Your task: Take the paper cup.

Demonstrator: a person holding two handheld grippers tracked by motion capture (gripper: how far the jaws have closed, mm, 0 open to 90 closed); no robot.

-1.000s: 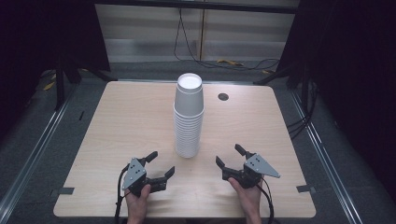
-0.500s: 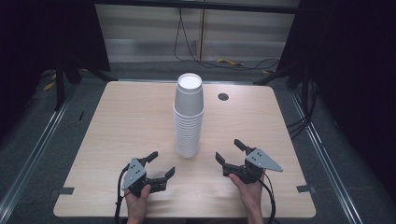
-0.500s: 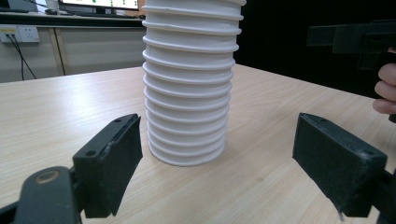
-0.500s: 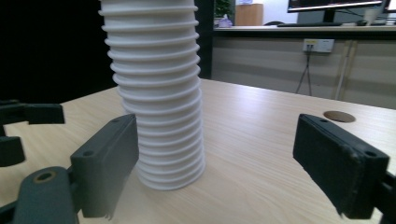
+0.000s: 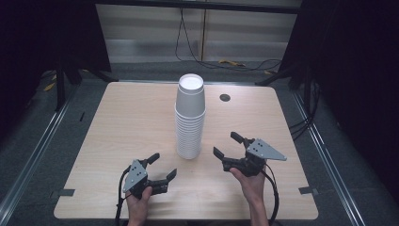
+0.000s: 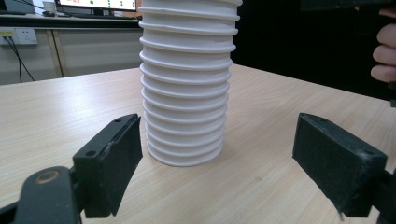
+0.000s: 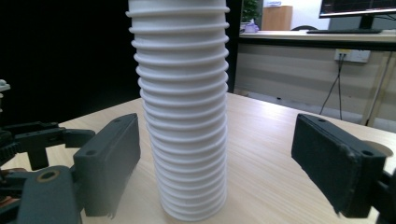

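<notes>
A tall stack of white paper cups stands upside down near the middle of the wooden table. My left gripper is open at the front left, its jaws aimed at the stack's base, a short way off. To the right of the stack my right gripper is open too, jaws wide, pointing at the stack from close by. Nothing sits between either pair of jaws. In the right gripper view the left gripper lies low beyond the stack.
A round dark cable hole sits in the table behind the stack on the right. Dark floor, rails and cables surround the table. A desk with a monitor stands off in the background.
The right gripper has moved a little forward and left toward the cup stack. The left gripper has stayed put.
</notes>
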